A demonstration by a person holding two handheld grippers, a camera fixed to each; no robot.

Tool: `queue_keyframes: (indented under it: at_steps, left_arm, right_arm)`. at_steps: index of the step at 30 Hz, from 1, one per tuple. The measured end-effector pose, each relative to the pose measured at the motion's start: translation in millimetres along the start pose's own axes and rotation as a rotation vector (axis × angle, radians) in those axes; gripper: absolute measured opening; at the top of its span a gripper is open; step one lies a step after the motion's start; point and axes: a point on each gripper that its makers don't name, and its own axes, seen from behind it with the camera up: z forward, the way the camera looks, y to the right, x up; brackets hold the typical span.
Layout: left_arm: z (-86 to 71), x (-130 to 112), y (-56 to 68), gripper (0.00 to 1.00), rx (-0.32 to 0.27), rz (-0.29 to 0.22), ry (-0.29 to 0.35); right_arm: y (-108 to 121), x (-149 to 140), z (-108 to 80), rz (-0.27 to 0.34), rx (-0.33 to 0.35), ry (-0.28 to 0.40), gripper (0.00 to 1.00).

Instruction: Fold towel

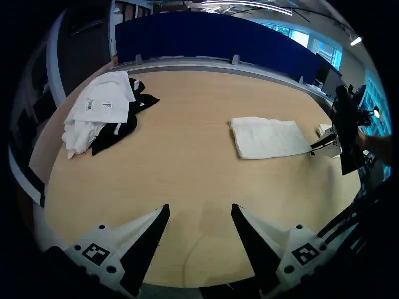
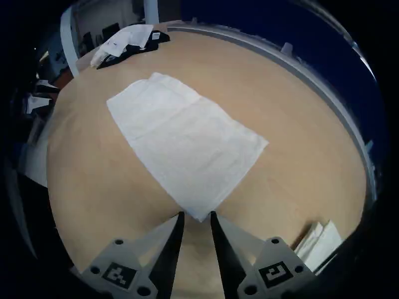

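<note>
The towel (image 2: 184,144) is plain white, the table (image 1: 189,169) a pale wood grain, the clothes pile (image 1: 107,112) white and black (2 colours, unpatterned), the divider (image 1: 209,37) dark blue.

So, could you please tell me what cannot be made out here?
Right gripper view: layers under the towel, covered by its top sheet.
Right gripper view: white stack, cut off by the image edge.
Left gripper view: black garment, mostly under the white garment.
</note>
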Motion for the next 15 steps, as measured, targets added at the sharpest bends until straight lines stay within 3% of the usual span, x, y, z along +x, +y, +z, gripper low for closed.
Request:
queue_keyframes:
  at_steps: [7,9,15]
  left_arm:
    - [-1.8,0.5,0.7,0.92,-0.003,0.006,0.001]
    - [-1.9,0.6,1.2,0.92,-0.004,0.005,0.001]
    - [-2.9,1.3,2.8,0.92,-0.011,0.001,0.005]
  right_arm:
    - [-2.2,-3.6,2.9,0.003,0.012,-0.015,0.25]
    - [-3.1,-3.8,2.7,0.003,0.016,-0.021,0.04]
    - [-1.4,-4.2,3.4,-0.005,-0.005,-0.017,0.04]
